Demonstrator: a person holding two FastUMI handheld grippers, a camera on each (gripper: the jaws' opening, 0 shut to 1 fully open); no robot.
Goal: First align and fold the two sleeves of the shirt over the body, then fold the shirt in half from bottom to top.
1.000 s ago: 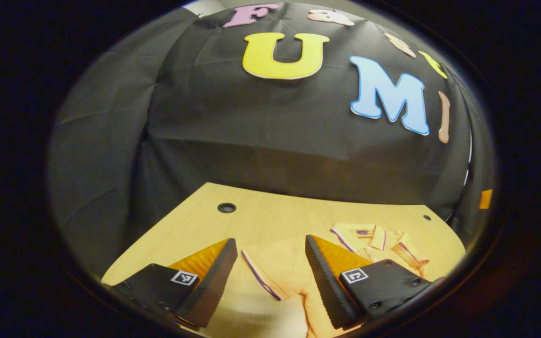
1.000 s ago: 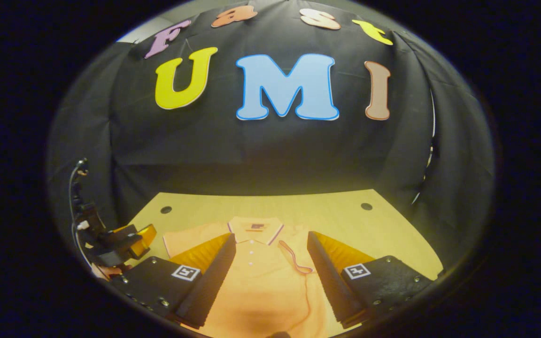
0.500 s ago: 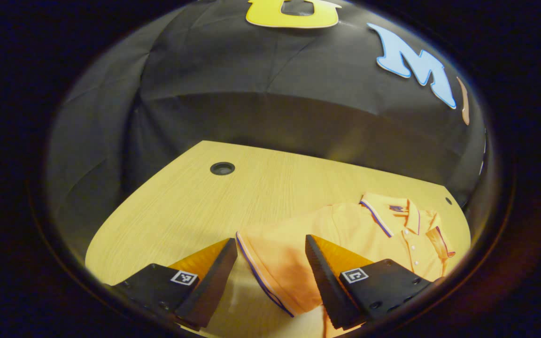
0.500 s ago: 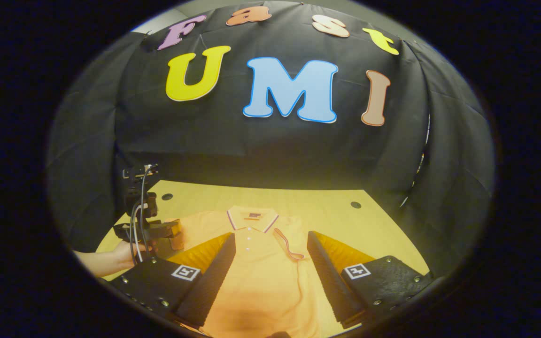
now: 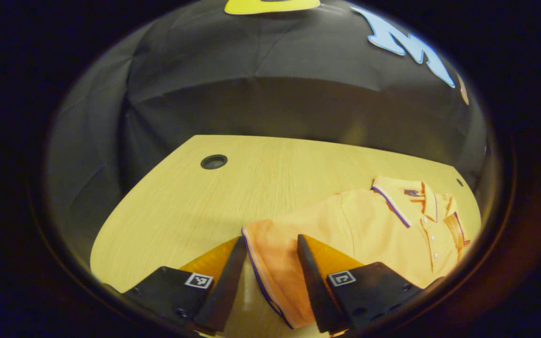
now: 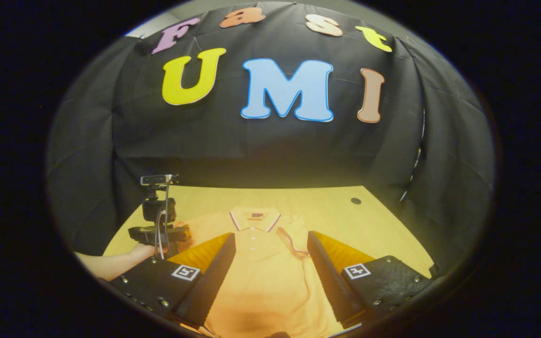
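The wooden surface point(image 5: 181, 202) spread pale under everything, with a dark round hole point(image 5: 213, 161) near its far left corner in the left gripper view and another hole point(image 6: 355, 201) near the far right corner in the right gripper view. On it lay the orange shirt point(image 6: 263, 263), flat, collar point(image 6: 255, 218) toward the booth wall and buttons running down the front. One sleeve, the right sleeve point(image 6: 294, 241), already lay folded over the chest with its striped cuff slanting across the body. The left sleeve point(image 5: 275, 263) still stretched out sideways on the surface, its striped cuff edge running between my left jaws. My left gripper point(image 5: 270, 277) stood with jaws apart, one on each side of that cuff, not pressing it as far as I could see. My right gripper point(image 6: 270, 277) hung over the shirt's body, jaws spread wide and holding nothing. In the right gripper view my hand point(image 6: 132, 257) held the left gripper point(image 6: 183, 233) at the sleeve.
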